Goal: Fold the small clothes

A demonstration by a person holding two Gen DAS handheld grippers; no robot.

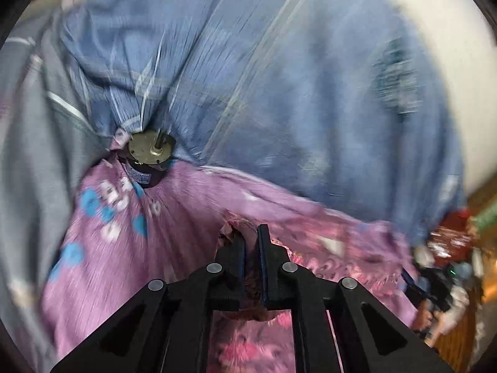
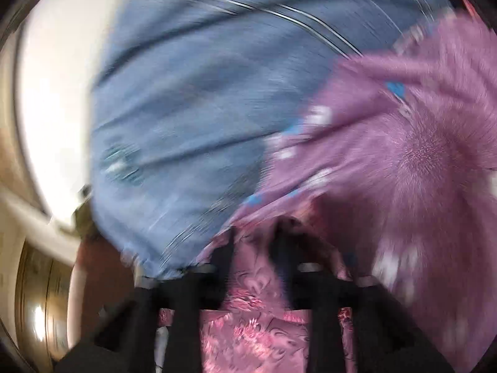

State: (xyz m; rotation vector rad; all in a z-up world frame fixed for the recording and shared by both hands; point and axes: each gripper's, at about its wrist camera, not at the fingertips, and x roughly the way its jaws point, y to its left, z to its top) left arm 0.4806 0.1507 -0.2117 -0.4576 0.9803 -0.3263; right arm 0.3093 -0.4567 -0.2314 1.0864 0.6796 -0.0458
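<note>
A small purple garment (image 1: 192,205) with blue and white prints hangs lifted in front of a person in a blue checked shirt (image 1: 279,77). My left gripper (image 1: 251,242) is shut on the garment's edge, the cloth pinched between its black fingers. In the right wrist view the same purple garment (image 2: 403,155) spreads across the right side, much blurred by motion. My right gripper (image 2: 257,242) is shut on another part of its edge, the fabric bunched between the fingers.
A pink floral patterned cloth (image 2: 257,335) lies below both grippers. A small round metal motor (image 1: 151,149) shows at the garment's top left. A white wall (image 2: 62,93) and cluttered furniture (image 1: 450,248) lie beyond.
</note>
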